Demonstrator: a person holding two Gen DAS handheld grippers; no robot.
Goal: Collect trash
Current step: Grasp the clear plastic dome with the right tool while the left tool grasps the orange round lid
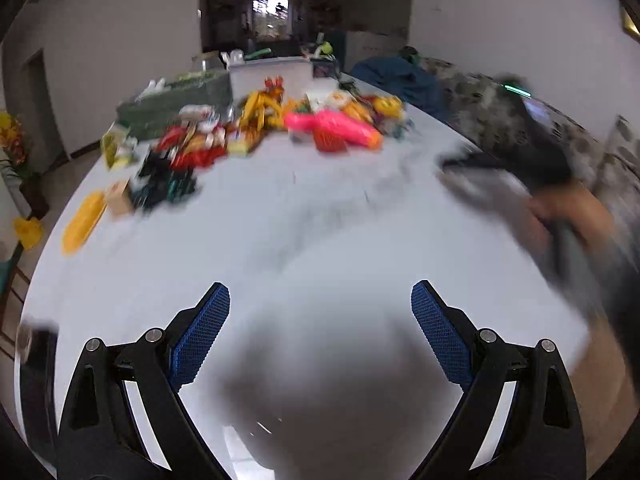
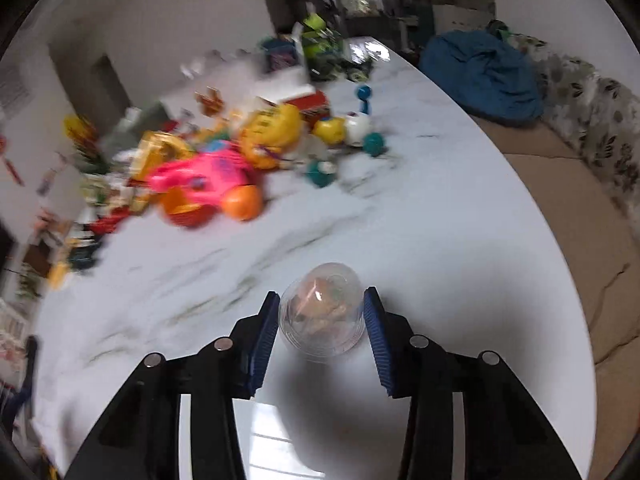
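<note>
right tongs: the right gripper has its 2 blue ribbed pads on either side of a clear plastic cup, and they look pressed onto its walls, so I'd call that clamped on the cup.
left tongs: the left gripper is spread wide with nothing between the pads, just bare table under it.
where the trash is: the cup sits between the right pads, near the front of the white marble table. Can't tell if it's lifted or resting on the top.
cup: domed, see-through, thin-looking plastic with some orange-brown scraps inside.
table: glossy, grey-veined, smooth and probably slippery.
clutter: a toy pile of bright pink, yellow and orange plastic sits well away toward the far side.
risk 1: thin round walls could buckle or squirt out if the pads squeeze too hard or off-centre.
risk 2: tipping it could spill the scraps, I can't see if it's sealed.
risk 3: both views are smeared with blur, so a fast swing might shake the cup loose.
</note>
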